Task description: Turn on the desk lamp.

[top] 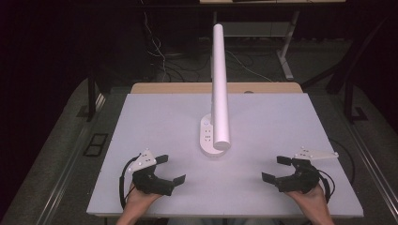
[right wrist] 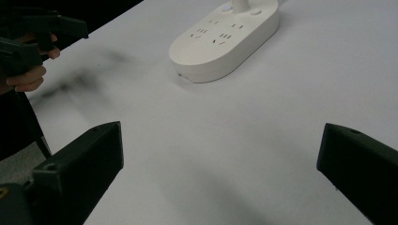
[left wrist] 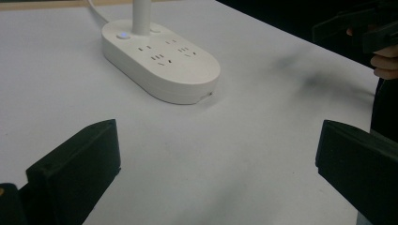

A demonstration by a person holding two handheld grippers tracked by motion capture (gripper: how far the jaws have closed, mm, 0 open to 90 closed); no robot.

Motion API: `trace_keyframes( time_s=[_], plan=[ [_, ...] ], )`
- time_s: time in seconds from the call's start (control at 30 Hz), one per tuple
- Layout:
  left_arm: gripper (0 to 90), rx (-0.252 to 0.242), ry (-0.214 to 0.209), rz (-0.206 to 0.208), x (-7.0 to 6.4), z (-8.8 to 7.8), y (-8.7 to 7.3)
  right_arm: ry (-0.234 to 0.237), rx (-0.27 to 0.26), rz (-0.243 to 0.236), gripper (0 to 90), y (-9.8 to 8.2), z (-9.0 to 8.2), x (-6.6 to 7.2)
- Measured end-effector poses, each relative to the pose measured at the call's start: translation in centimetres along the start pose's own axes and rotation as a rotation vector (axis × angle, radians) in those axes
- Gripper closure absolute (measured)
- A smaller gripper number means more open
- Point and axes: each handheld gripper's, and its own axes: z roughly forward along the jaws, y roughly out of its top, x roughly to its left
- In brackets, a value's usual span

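The left tool (top: 170, 169) and the right tool (top: 277, 168) rest low at the near edge of the white surface (top: 263, 122), each held in one hand, well apart from each other, and each released with its jaws spread wide and nothing between them. A white lamp (top: 219, 89) stands ahead of and between both tools, its oval base (left wrist: 162, 58) carrying socket openings and a small lit button, clear of both tools. In the left tool's view the base lies ahead and left of centre; in the right tool's view it lies ahead, slightly right of centre.
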Motion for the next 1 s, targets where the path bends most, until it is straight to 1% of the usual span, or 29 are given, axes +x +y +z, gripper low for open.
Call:
trace_keyframes(
  time_s=[0.33,0.6,0.83,0.9,1.0],
  plan=[
    [0.0,0.002,-0.003,0.000,0.08,0.00,-0.03,0.007,-0.005,0.006,0.6,0.02,-0.01,-0.13],
    [0.0,0.005,-0.007,0.002,0.02,0.06,-0.03,0.006,0.008,0.003,0.6,0.06,-0.04,-0.35],
    [0.0,0.006,-0.007,0.001,0.06,0.06,-0.05,0.007,0.023,0.020,0.6,0.16,-0.09,-0.35],
    [0.0,0.006,-0.008,0.001,0.06,0.04,-0.05,0.004,0.027,0.006,0.6,0.16,-0.02,-0.46],
    [0.0,0.005,-0.007,-0.001,0.03,0.00,-0.06,0.004,0.034,0.010,0.6,0.21,0.00,-0.51]
  ],
)
